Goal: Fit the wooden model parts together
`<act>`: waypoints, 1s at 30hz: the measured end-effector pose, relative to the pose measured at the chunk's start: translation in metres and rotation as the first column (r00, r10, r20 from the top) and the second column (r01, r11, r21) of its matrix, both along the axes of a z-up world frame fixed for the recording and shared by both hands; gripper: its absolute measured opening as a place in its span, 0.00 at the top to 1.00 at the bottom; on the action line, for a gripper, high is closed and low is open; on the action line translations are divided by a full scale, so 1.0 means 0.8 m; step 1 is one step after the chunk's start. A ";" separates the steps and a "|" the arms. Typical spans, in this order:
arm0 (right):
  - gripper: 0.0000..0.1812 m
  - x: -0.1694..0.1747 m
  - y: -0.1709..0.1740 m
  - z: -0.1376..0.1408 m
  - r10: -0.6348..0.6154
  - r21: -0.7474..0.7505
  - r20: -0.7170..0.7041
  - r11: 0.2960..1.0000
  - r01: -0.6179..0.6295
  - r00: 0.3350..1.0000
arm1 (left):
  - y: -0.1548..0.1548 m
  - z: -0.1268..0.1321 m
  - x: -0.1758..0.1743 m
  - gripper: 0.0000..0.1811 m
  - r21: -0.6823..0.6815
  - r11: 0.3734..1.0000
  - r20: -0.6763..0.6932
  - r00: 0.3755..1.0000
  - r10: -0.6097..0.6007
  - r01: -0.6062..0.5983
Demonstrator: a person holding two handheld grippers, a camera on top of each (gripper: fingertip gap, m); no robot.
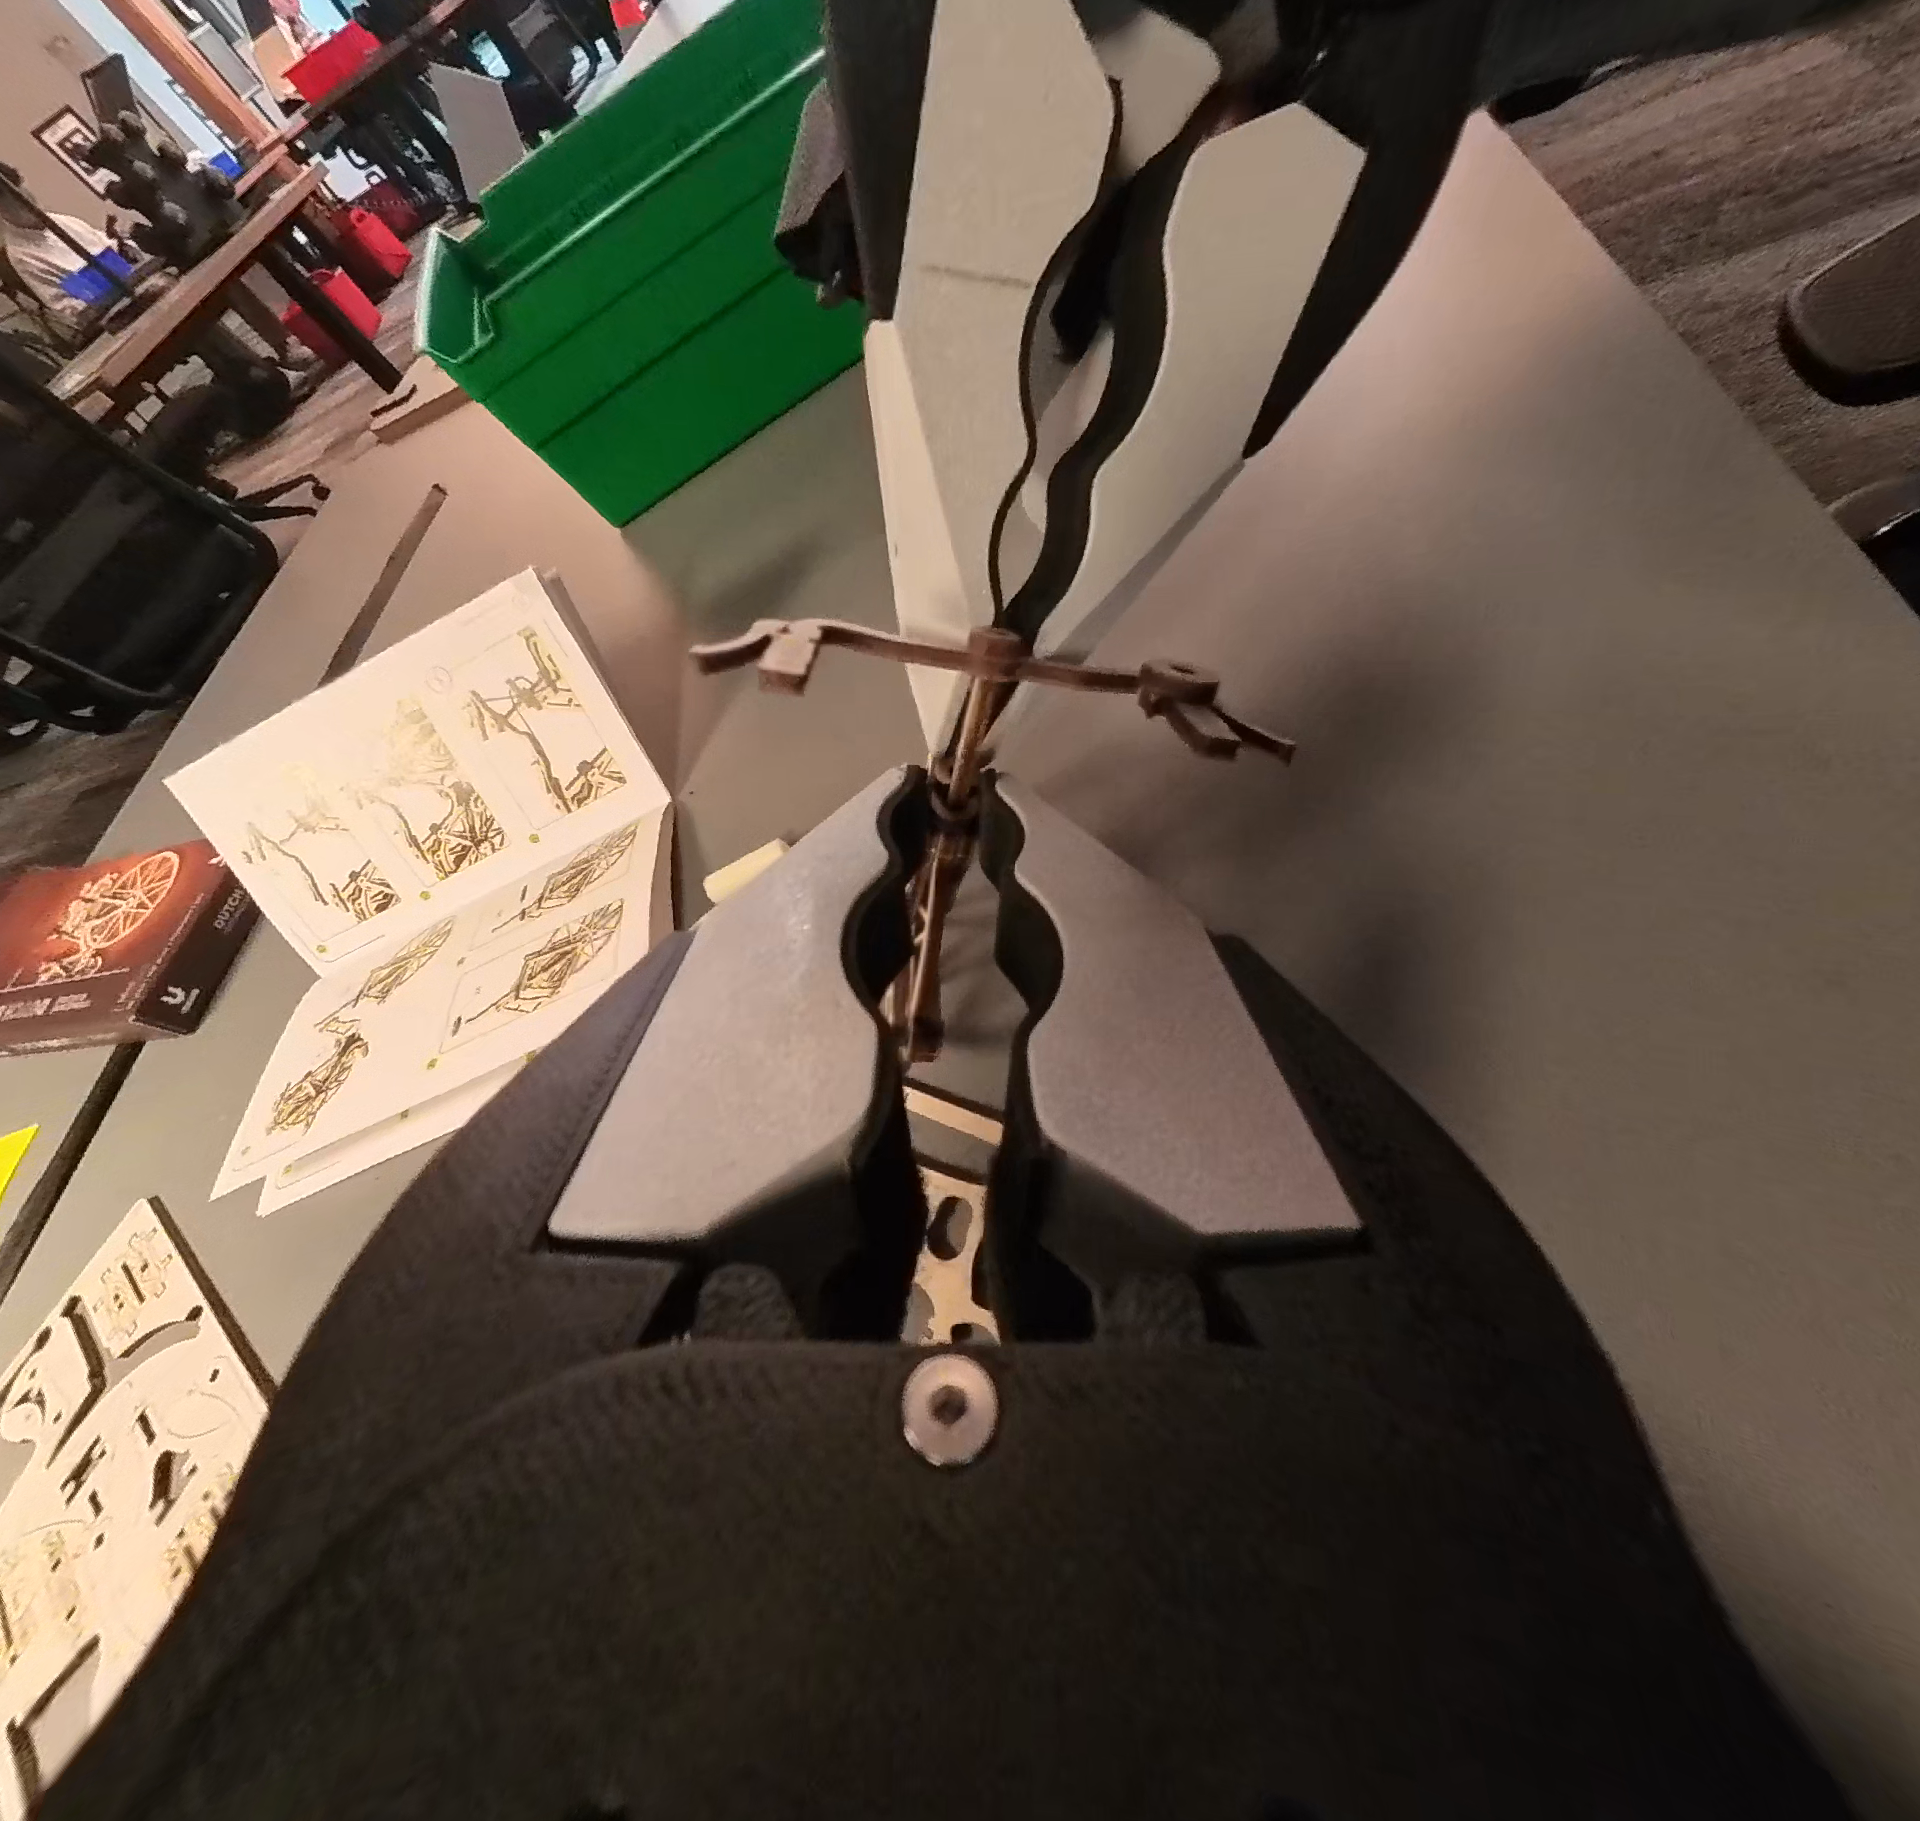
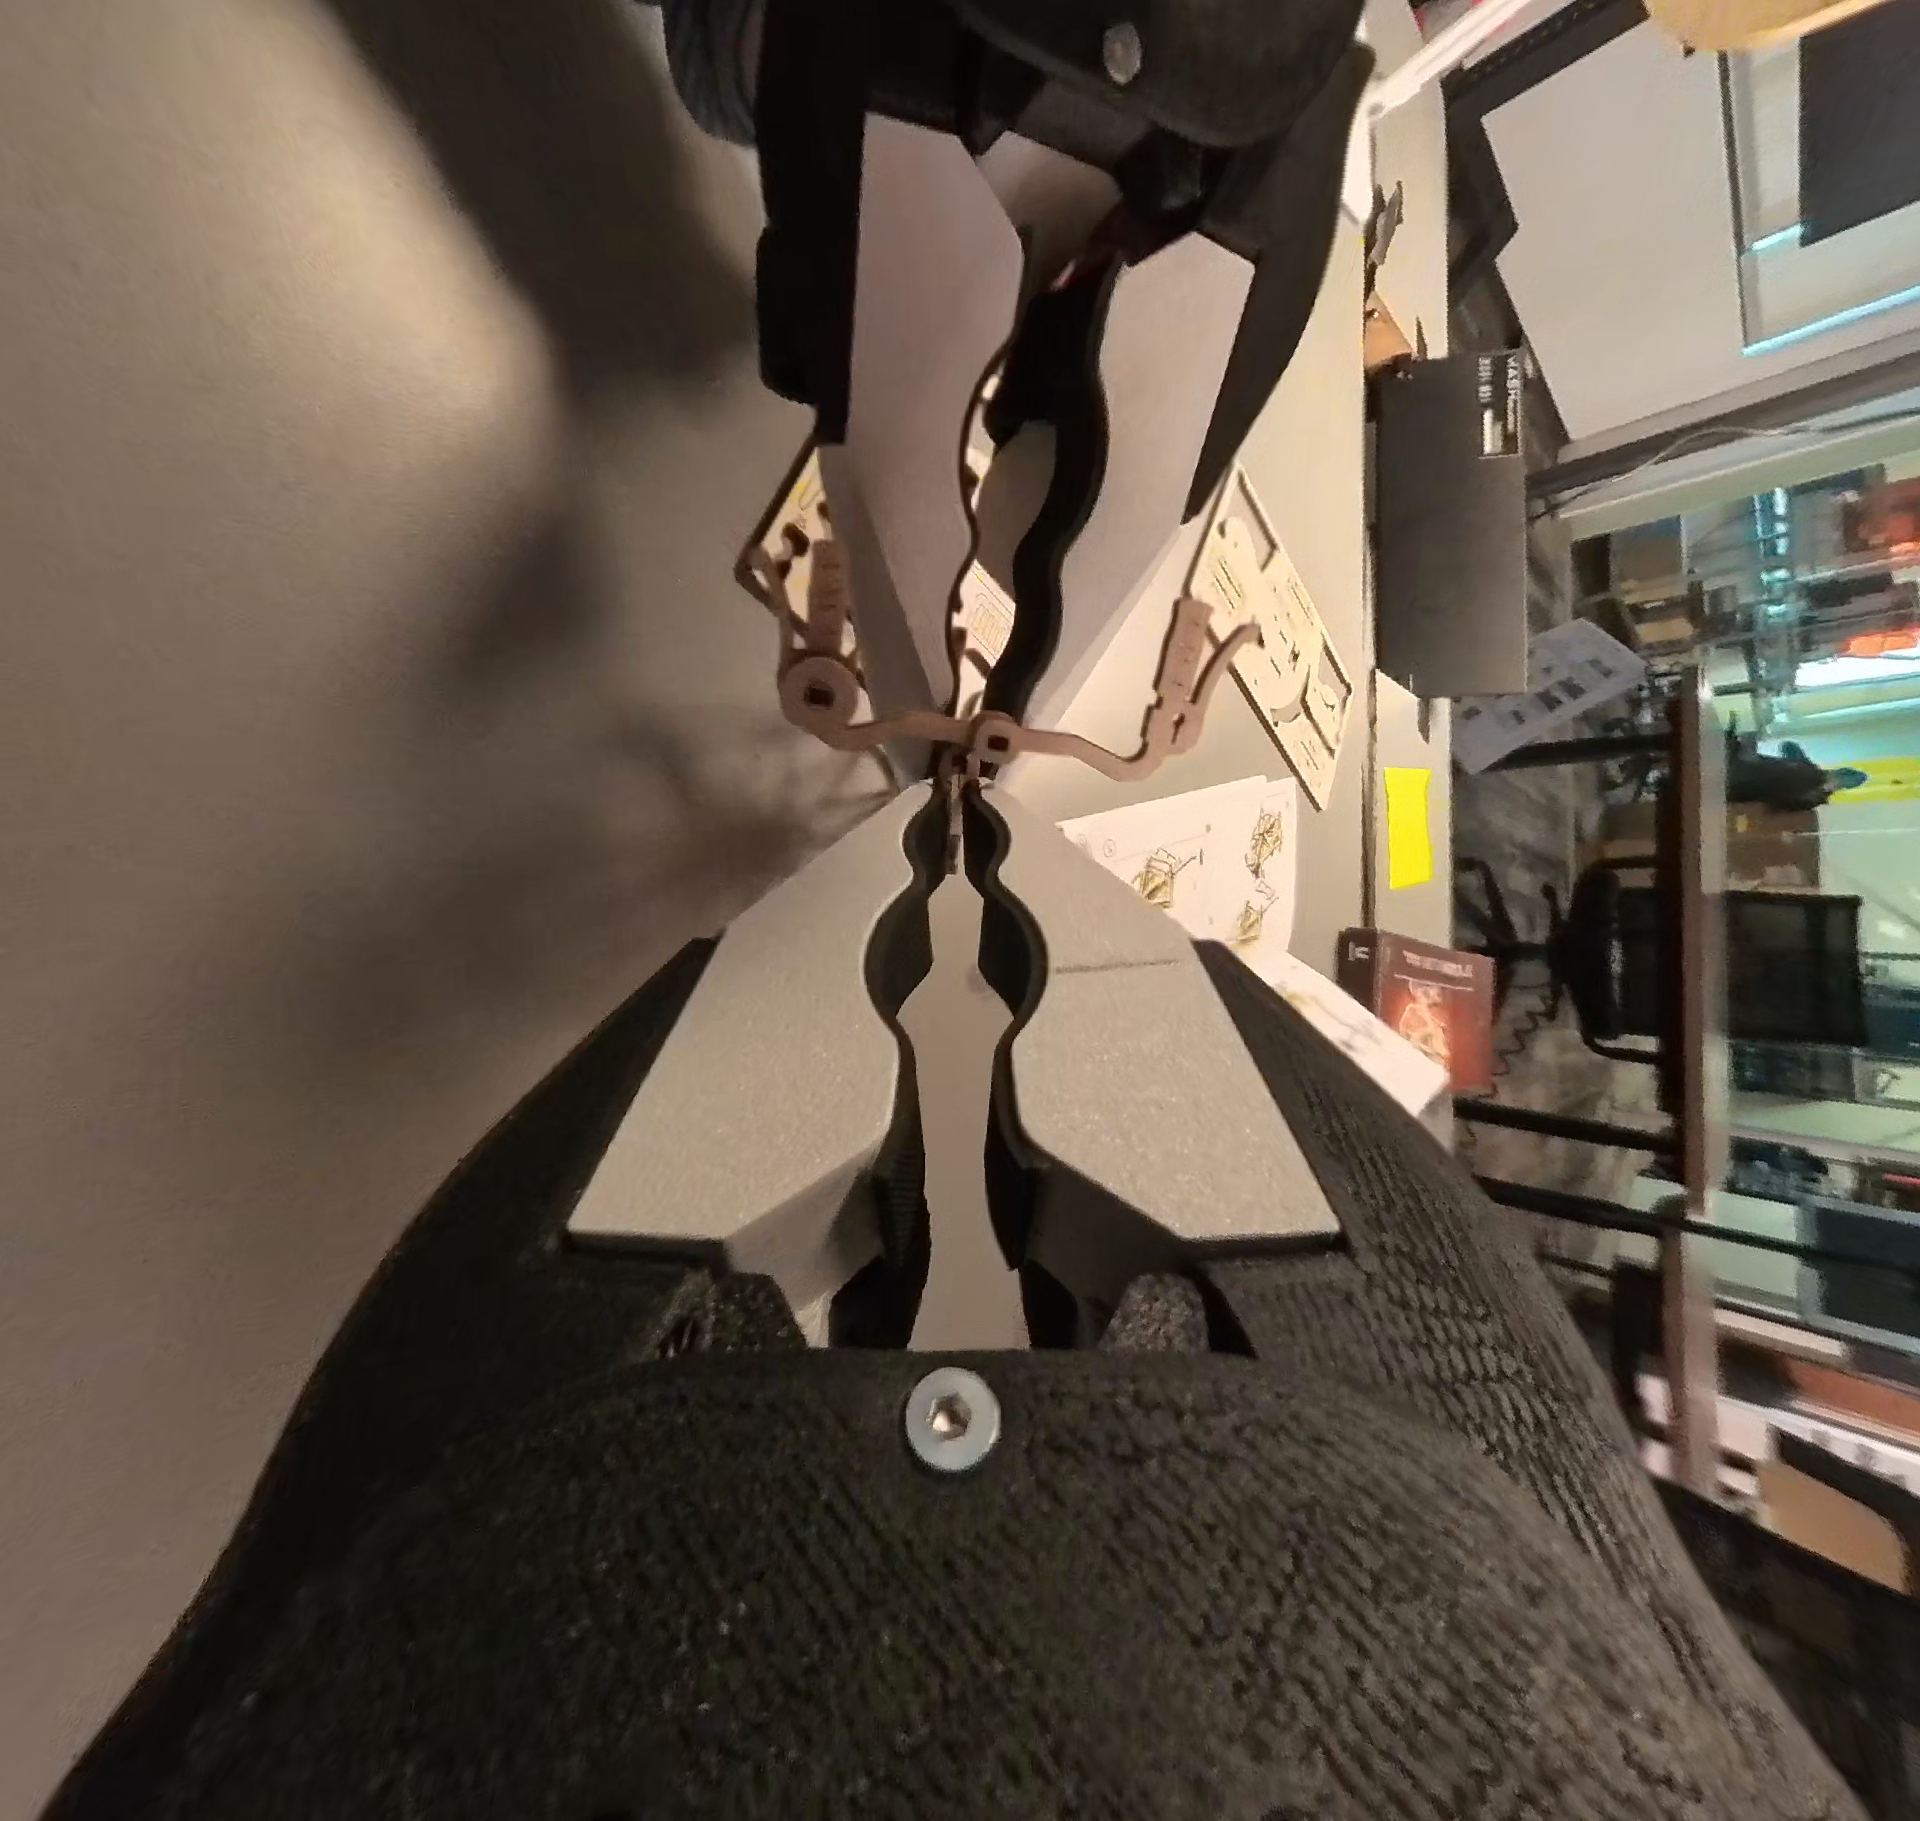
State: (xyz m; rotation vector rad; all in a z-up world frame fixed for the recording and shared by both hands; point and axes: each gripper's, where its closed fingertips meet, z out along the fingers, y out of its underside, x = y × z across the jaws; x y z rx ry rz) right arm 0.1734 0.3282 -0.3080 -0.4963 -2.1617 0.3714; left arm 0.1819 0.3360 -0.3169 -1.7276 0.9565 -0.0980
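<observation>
My left gripper [image 1: 953,786] is shut on a thin wooden stem piece [image 1: 925,950] that runs back between its fingers. My right gripper [image 1: 995,633] comes in from the top, tip to tip with the left. It is shut at the middle hub of a wooden handlebar piece [image 1: 883,651], whose arms stick out to both sides. In the right wrist view my right gripper [image 2: 958,797] pinches a short wooden tab, and the handlebar piece [image 2: 1101,748] lies across the gap. My left gripper [image 2: 966,722] meets it from above. The joint itself is hidden between the fingertips.
On the grey table [image 1: 1455,836] lie an open instruction booklet [image 1: 436,836], a dark box [image 1: 104,940] and a cut-out wooden parts sheet [image 1: 104,1439]. Stacked green bins [image 1: 644,317] stand behind. Another parts sheet [image 2: 1278,628] and a yellow note [image 2: 1408,826] show in the right wrist view. The tips of both grippers are at nearly the same place.
</observation>
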 end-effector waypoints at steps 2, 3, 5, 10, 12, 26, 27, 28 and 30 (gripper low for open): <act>1.00 0.000 0.000 0.000 0.010 0.085 -0.003 0.996 -0.010 1.000 | 0.001 0.000 0.000 0.96 -0.002 1.000 -0.004 1.000 0.010 -0.010; 1.00 0.000 0.000 -0.001 0.020 0.130 -0.003 0.991 -0.019 1.000 | 0.001 0.000 0.000 0.96 -0.003 1.000 -0.012 1.000 0.013 -0.013; 1.00 0.001 0.000 -0.002 0.031 0.176 0.001 0.984 -0.031 1.000 | 0.002 -0.002 0.000 0.96 -0.002 1.000 -0.034 0.999 0.018 -0.019; 1.00 0.000 -0.008 0.004 0.042 0.030 0.008 0.999 -0.042 0.999 | 0.002 -0.002 0.001 0.96 0.007 1.000 -0.044 0.999 0.021 -0.021; 1.00 -0.001 -0.011 0.005 0.044 -0.013 0.017 0.999 -0.044 0.999 | 0.002 -0.004 0.008 0.96 0.006 1.000 -0.049 0.999 0.009 -0.009; 0.93 0.007 0.028 0.023 -0.075 -0.348 0.006 0.935 0.073 0.997 | 0.007 0.003 -0.010 0.96 0.031 0.999 0.049 0.998 0.036 -0.037; 0.90 0.007 0.029 0.023 -0.087 -0.377 0.005 0.923 0.082 0.996 | 0.008 0.007 -0.012 0.96 0.042 0.998 0.070 0.997 0.039 -0.042; 0.85 0.008 0.029 0.023 -0.089 -0.403 0.005 0.911 0.084 0.996 | 0.008 0.012 -0.013 0.96 0.049 0.998 0.098 0.994 0.040 -0.045; 0.76 0.005 0.028 0.019 -0.094 -0.419 -0.004 0.904 0.084 0.996 | 0.005 0.026 -0.014 0.96 0.061 0.998 0.192 0.981 0.020 -0.032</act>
